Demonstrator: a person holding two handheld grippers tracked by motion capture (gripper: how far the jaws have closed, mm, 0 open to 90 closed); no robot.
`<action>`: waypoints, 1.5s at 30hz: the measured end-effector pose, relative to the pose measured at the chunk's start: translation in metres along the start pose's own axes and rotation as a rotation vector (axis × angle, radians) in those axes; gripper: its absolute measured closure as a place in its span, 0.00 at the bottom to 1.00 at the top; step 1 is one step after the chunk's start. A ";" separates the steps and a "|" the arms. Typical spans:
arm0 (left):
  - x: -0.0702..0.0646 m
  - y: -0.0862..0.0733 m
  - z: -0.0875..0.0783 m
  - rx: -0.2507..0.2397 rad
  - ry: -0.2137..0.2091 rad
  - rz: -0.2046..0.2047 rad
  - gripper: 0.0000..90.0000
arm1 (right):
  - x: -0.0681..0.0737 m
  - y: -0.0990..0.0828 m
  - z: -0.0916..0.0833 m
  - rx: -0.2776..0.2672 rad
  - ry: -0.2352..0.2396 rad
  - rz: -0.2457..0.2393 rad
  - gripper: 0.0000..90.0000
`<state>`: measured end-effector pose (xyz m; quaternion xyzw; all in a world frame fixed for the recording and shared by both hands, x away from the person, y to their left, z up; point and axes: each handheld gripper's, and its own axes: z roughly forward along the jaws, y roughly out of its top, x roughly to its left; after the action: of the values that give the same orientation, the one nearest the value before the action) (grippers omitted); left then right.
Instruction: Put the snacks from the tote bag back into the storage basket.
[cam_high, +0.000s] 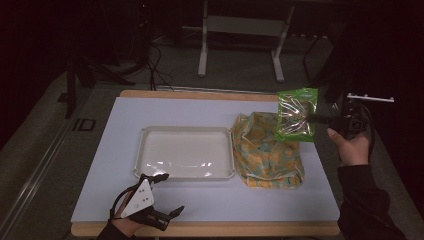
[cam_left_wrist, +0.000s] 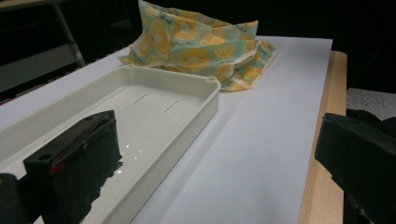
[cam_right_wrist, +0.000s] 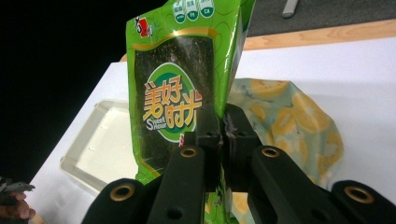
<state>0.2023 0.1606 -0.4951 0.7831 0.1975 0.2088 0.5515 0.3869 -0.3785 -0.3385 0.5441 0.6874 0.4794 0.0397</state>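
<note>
Nearest the high camera, the left tool (cam_high: 162, 192) rests at the front edge of the table (cam_high: 280, 210), its jaws spread wide with nothing between them. In the left gripper view one jaw hangs over the near corner of the white tray (cam_left_wrist: 196, 100) and the other over the table's wooden edge.

That shallow white tray (cam_high: 140, 155) lies in the middle of the table and has nothing in it; its glossy floor catches the light. Just beside its right end, touching or nearly so, lies a crumpled cloth bag (cam_high: 265, 155) printed with yellow and teal; whether anything is inside cannot be told.

Off the table's right side, a hand (cam_high: 350, 147) holds the right tool (cam_high: 312, 119), whose jaws are clamped tight on the edge of a green snack packet (cam_high: 296, 114). The packet hangs in the air above the far right part of the cloth bag, clear of the tray. In the right gripper view the jaws pinch the packet's (cam_right_wrist: 175, 93) side seam, with its printed face turned toward the camera.

Beyond the table stand the legs of a metal frame (cam_high: 202, 55) on a dark floor.
</note>
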 end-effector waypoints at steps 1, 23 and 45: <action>0.000 0.000 0.000 0.000 0.001 0.000 0.01 | 0.002 0.001 0.001 -0.001 0.004 -0.006 0.96; 0.000 0.000 0.000 -0.001 -0.002 0.004 0.01 | 0.050 0.016 0.034 0.011 0.079 -0.061 0.96; 0.000 0.000 -0.001 -0.004 -0.003 0.007 0.01 | 0.090 0.015 0.079 0.052 0.151 -0.090 0.96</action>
<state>0.2018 0.1609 -0.4946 0.7830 0.1937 0.2097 0.5526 0.4066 -0.2603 -0.3286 0.4757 0.7244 0.4990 -0.0048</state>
